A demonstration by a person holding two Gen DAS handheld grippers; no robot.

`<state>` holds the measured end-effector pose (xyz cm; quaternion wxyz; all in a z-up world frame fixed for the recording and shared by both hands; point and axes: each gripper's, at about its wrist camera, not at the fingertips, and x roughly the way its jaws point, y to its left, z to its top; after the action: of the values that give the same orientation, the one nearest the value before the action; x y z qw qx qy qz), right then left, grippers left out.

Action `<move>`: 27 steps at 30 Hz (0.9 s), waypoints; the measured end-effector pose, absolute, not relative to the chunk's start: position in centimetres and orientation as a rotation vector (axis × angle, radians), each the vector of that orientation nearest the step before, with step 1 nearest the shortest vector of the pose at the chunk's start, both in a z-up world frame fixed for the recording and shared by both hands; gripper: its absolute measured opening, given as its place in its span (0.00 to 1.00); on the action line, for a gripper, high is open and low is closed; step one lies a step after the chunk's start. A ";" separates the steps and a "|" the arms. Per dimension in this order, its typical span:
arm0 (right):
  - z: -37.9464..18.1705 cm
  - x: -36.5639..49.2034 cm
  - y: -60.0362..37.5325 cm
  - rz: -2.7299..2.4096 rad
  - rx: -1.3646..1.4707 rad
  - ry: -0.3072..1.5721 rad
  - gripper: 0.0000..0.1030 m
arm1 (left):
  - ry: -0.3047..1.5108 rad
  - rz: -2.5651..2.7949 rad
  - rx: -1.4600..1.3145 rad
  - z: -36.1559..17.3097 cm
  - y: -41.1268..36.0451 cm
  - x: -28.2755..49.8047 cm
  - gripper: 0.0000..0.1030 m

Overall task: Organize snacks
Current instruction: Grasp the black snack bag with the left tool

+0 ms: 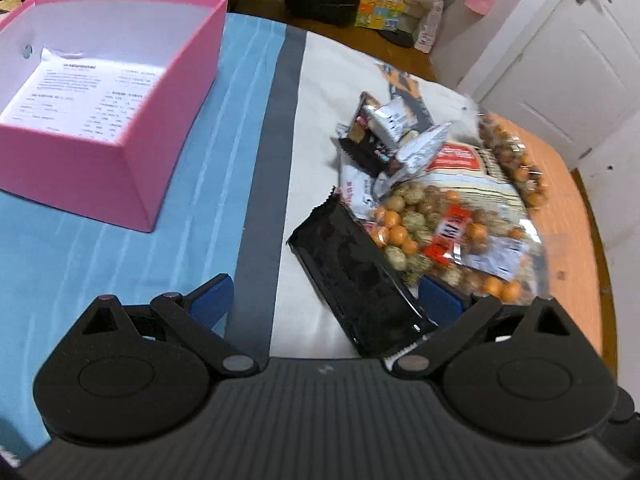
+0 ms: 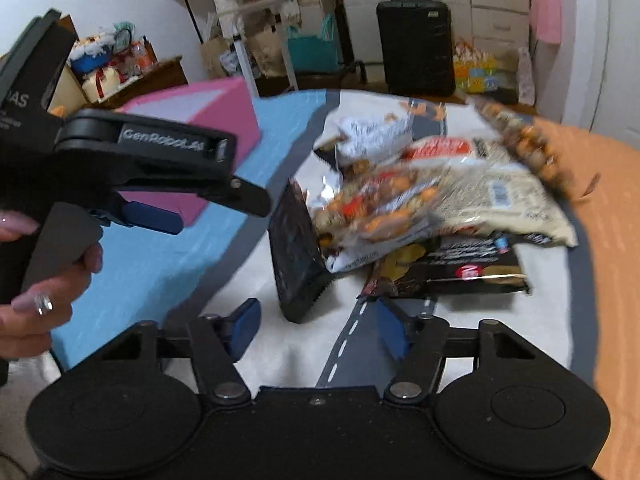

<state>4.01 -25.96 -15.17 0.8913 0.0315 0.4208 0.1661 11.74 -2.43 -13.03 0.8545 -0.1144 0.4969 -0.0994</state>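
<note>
A pile of snack packets (image 1: 424,168) lies on the white part of the table cover. A black packet (image 1: 356,276) lies at its near left edge, between the blue pads of my open left gripper (image 1: 324,300), not clamped. A clear bag of orange and beige nuts (image 1: 448,236) lies beside it. An open pink box (image 1: 108,92) stands at the left. In the right wrist view my right gripper (image 2: 320,330) is open and empty just before the black packet (image 2: 296,256). The left gripper (image 2: 160,184) hovers at the left near the pink box (image 2: 208,120).
The cover has a blue part (image 1: 132,256), a grey stripe (image 1: 264,200) and an orange part (image 1: 568,216). A black flat packet (image 2: 444,268) and a pale bag (image 2: 504,200) lie in the pile. A black suitcase (image 2: 416,44) and bags stand behind the table.
</note>
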 end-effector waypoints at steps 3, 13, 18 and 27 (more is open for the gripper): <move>-17.1 5.0 -26.1 0.359 0.111 0.895 0.54 | 1.040 -0.220 -0.249 -14.9 -3.3 12.2 0.95; -18.5 5.0 -23.4 0.364 0.001 0.830 0.37 | 1.082 -0.280 -0.453 -18.6 -3.2 13.0 0.80; -19.3 5.1 -24.2 0.382 0.118 0.826 0.21 | 1.098 -0.289 -0.525 -19.0 -2.7 12.9 0.61; -18.4 3.5 -22.2 0.432 0.033 0.812 0.12 | 1.079 -0.285 -0.457 -18.4 -3.1 11.9 0.54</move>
<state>3.51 -22.15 -18.38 0.8960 0.0157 0.3916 0.2085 11.95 -3.10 -18.39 0.8237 -0.2149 0.5073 -0.1340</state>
